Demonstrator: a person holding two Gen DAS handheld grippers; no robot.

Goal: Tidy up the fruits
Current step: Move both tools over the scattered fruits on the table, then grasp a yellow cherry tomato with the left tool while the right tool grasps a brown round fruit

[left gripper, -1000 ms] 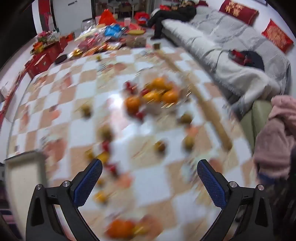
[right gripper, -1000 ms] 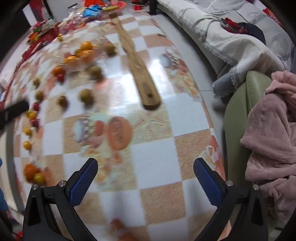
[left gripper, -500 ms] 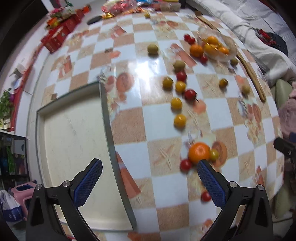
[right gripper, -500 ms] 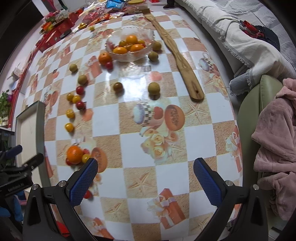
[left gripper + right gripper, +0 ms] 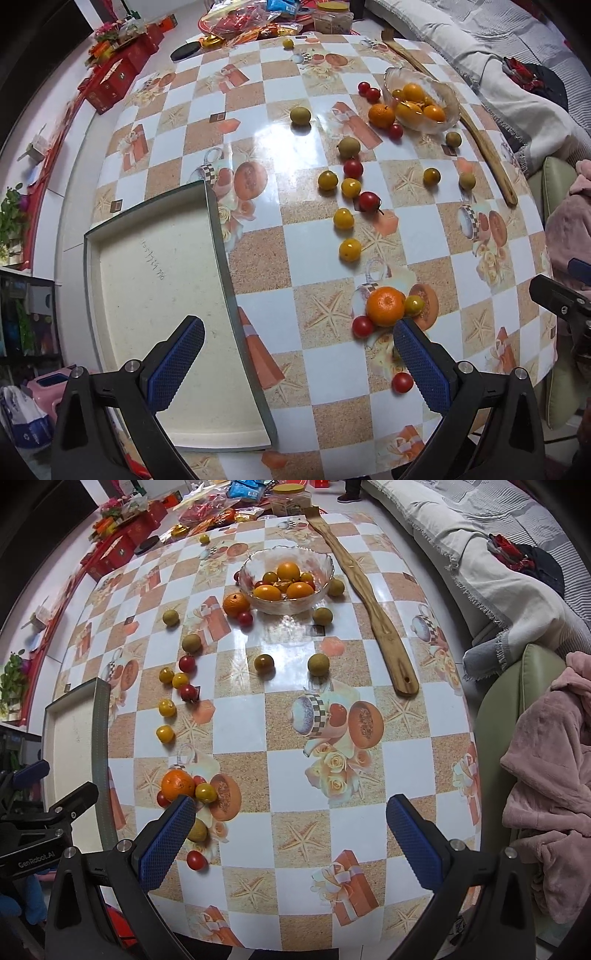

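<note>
checkered table (image 5: 332, 738) edge lies near both empty, spread grippers' fingers (image 5: 166, 834).

A checked-cloth table (image 5: 332, 760) carries a glass bowl (image 5: 286, 602) toward its far edge, a wooden paddle (image 5: 373, 609) along the right edge, a tray (image 5: 155, 310) at the near-left corner, and scattered fruit (image 5: 317, 664) between.

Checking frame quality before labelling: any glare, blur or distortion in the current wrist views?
Left wrist: sharp, glare patch on the table, strong fisheye bending of the tray edge. Right wrist: sharp, glare below the glass bowl, dark corner vignetting.
</note>
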